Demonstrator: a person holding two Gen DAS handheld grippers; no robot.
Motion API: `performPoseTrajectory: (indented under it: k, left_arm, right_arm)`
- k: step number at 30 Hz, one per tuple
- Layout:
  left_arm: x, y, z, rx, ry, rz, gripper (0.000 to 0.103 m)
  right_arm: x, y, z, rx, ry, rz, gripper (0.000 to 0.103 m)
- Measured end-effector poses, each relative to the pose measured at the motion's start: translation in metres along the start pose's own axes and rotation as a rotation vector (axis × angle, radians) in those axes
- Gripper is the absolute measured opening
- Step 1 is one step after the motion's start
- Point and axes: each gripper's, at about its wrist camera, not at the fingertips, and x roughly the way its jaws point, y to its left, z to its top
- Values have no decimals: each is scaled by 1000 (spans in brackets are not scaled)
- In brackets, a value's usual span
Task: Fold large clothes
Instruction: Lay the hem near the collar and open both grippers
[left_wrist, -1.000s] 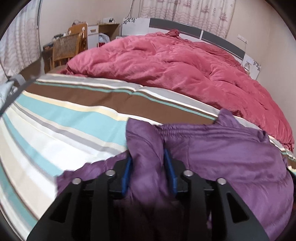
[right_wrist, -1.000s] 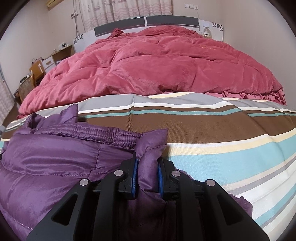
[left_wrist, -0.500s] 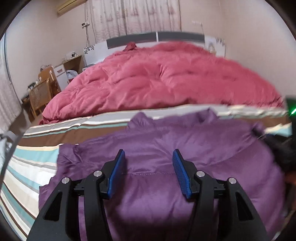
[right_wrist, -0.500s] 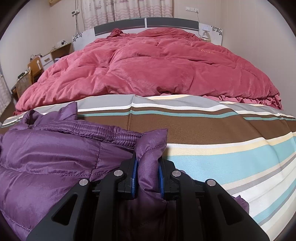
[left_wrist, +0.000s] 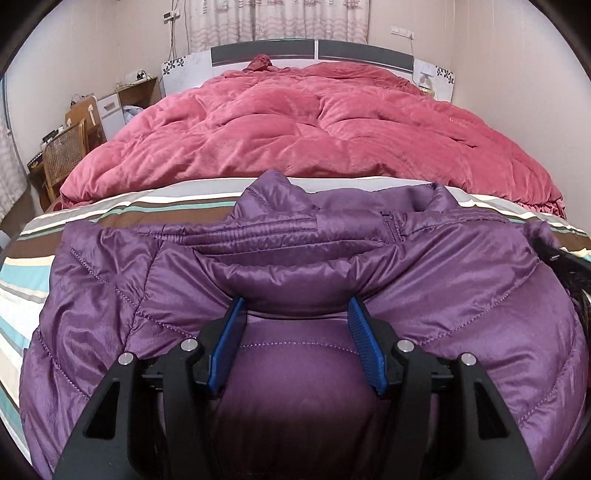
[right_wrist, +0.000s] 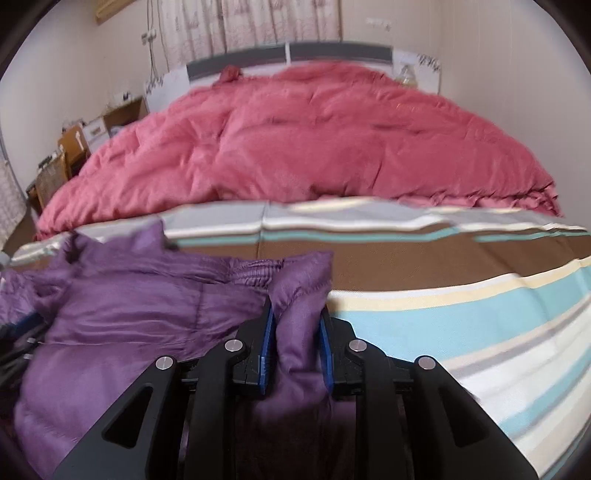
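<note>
A purple padded jacket lies spread on the striped bed sheet, its collar towards the red quilt. My left gripper is low over the middle of the jacket. Its jaws are opening, and a bulge of fabric sits loosely between the blue pads. In the right wrist view, my right gripper pinches an upright fold at the right edge of the jacket. Its jaws are easing apart, but the pads still touch the fold. The view there is blurred.
A bulky red quilt covers the far half of the bed up to the headboard. Bare striped sheet extends to the right of the jacket. A wicker chair and a desk stand by the left wall.
My left gripper let go of the jacket's left fold, opened wide and swung across to the jacket's middle, where it now sits lower. The right gripper lifted slightly, still holding its fold.
</note>
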Motion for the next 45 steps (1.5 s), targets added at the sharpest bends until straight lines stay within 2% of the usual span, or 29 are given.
performPoseTrajectory:
  k: [3,4,6,8,10,14,19,22,23,26,30,33,36,40,45]
  left_arm:
    - [-1,-2,-1,3,-2,5,58]
    - [-2,-2,-2,3,-3,8,58]
    - [-2,-1,-2,2,-6,13,58]
    - [-4,0,-2,1,-9,20,59]
    - [-6,1,-3,-5,-12,21,60]
    - [-4,5,-3,-24,-6,3,60]
    - [-6,6,-2,-24,1,10,61]
    - [-23,11,-9,-24,-15,13,71]
    - [-30,15,-11,-30,-26,16,80]
    - [-51,31,-21,-43,-56,38,82]
    - [-72,48,-27,-13,-87,90,86]
    - [-82,62,-32,-43,-99,109,86]
    - [-80,71,-41,-50,-87,141,87]
    - [-68,76,-49,-46,-72,160,93]
    - [-49,89,-47,-100,-15,108,99]
  right_arm:
    - [-36,22,0,-42,-60,51,21]
    - [-51,37,-3,-75,-92,92,21]
    - [-58,57,-7,-111,-108,135,21]
    - [-48,81,-11,-153,-74,163,21]
    - [-25,94,-17,-182,-13,143,21]
    - [7,90,-21,-134,58,140,21]
    - [19,98,-25,-171,66,83,21]
    - [18,94,-24,-158,61,95,21]
    - [17,94,-24,-160,55,91,21]
    - [7,95,-23,-175,35,84,21]
    - [-28,95,-29,-190,-27,106,21]
    - [-57,90,-38,-187,-43,114,21]
    - [-66,84,-44,-172,-41,100,21]
    - [-53,72,-53,-140,-12,81,21]
    - [-31,64,-57,-119,2,62,21]
